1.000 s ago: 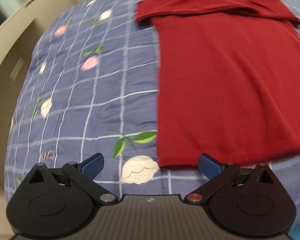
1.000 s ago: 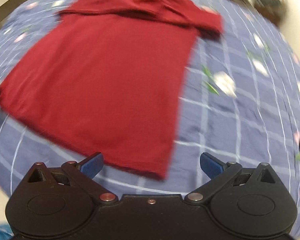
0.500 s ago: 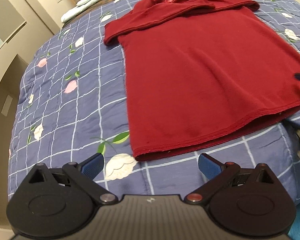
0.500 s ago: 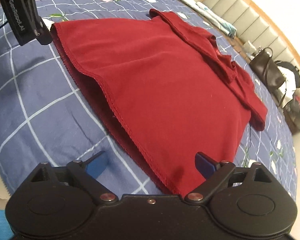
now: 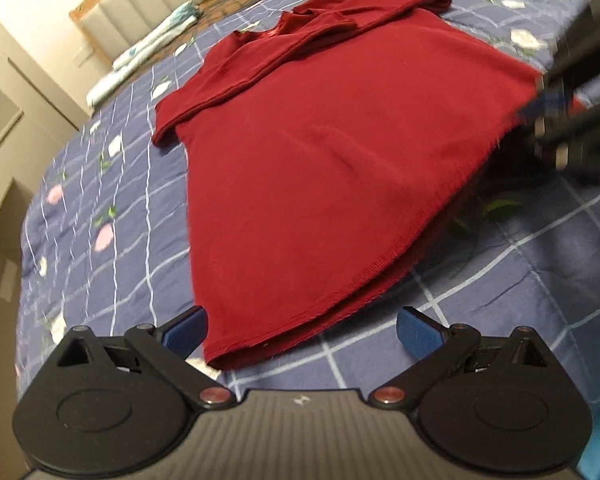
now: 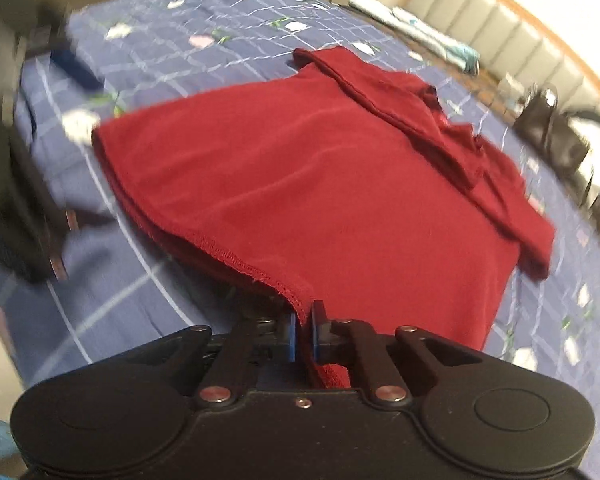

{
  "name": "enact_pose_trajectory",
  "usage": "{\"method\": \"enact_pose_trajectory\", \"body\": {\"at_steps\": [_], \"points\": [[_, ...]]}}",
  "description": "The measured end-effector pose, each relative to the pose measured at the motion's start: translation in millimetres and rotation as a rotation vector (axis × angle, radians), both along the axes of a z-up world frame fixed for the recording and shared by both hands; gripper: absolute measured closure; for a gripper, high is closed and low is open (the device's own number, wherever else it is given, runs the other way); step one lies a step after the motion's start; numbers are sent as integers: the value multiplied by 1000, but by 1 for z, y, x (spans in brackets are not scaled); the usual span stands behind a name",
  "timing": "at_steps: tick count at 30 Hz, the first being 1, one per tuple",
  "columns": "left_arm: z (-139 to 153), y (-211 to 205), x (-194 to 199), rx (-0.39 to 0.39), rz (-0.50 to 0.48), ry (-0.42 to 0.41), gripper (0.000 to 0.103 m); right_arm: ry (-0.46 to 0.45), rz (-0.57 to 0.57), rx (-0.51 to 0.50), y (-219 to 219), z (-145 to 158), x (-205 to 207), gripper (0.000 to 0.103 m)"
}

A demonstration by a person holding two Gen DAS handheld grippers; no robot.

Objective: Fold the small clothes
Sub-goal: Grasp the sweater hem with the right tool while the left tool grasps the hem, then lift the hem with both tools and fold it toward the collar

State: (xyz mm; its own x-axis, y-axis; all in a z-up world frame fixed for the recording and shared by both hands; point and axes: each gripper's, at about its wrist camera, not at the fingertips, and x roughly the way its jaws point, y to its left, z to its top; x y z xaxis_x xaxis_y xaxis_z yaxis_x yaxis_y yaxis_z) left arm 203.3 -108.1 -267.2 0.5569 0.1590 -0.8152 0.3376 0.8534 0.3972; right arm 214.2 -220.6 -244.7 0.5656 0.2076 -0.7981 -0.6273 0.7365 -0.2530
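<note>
Only the right wrist view shows the right tool (image 6: 302,334) clenched on the red shirt's (image 6: 320,184) hem corner at lower centre. The left tool (image 5: 300,326) gapes wide at the opposite hem corner, with bare quilt (image 5: 520,272) at lower right.

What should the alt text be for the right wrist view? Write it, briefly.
The right gripper is shut on the hem corner of a red shirt, lifting it off a blue floral quilt. The left gripper is a dark blur at far left.
</note>
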Motion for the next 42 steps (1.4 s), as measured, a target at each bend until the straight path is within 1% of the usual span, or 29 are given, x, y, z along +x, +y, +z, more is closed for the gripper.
{"method": "enact_pose_trajectory", "body": {"at_steps": [4,6,8,12,14,15,18,19,20,21,22,24,25,26,27,29,32,34,36,38,39,41,42], "points": [[-12,-11,8,51,-25,-26,1,97,-74,111,-12,18,17,97],[-15,-13,13,97,-29,-50,5,130,-96,153,-16,25,24,97],[-16,-10,20,117,-23,-55,19,145,-93,175,-18,29,27,97],[-13,7,31,99,19,-44,34,148,-56,170,-20,33,27,97],[-11,16,34,91,24,-38,46,150,-44,162,-21,31,26,97],[-10,20,35,94,23,-39,49,151,-38,157,-21,29,25,97],[-6,26,33,93,5,-56,74,161,-28,143,-20,21,23,96],[-3,26,31,83,5,-64,87,163,-23,135,-19,17,22,93],[0,28,31,61,8,-75,92,168,-20,127,-19,14,20,88],[2,28,31,43,11,-85,94,174,-19,116,-18,10,19,84],[5,27,31,34,12,-98,97,184,-19,102,-17,6,18,78],[10,24,31,33,14,-120,98,187,-17,76,-17,-4,13,73],[13,23,32,26,20,-127,98,188,-13,64,-16,-8,11,68],[15,23,33,17,30,-132,98,185,-9,47,-15,-12,9,61],[18,23,34,10,38,-137,98,179,-2,34,-14,-16,6,57],[24,23,36,5,50,-152,99,148,34,4,-9,-21,-3,42],[33,24,34,7,48,-193,99,61,94,-83,-2,-29,-18,38],[38,25,31,11,39,-204,99,4,114,-129,-2,-31,-25,40],[41,26,28,17,24,-208,99,-62,117,-188,-4,-32,-30,52],[45,25,22,22,-1,-212,99,-96,88,-234,-9,-32,-31,84],[47,24,18,26,-16,-216,99,-106,67,-250,-12,-32,-31,88],[53,22,9,31,-45,-233,100,-98,16,-244,-21,-28,-27,97],[58,21,3,28,-56,-250,100,-93,1,-233,-25,-24,-26,97]]}}
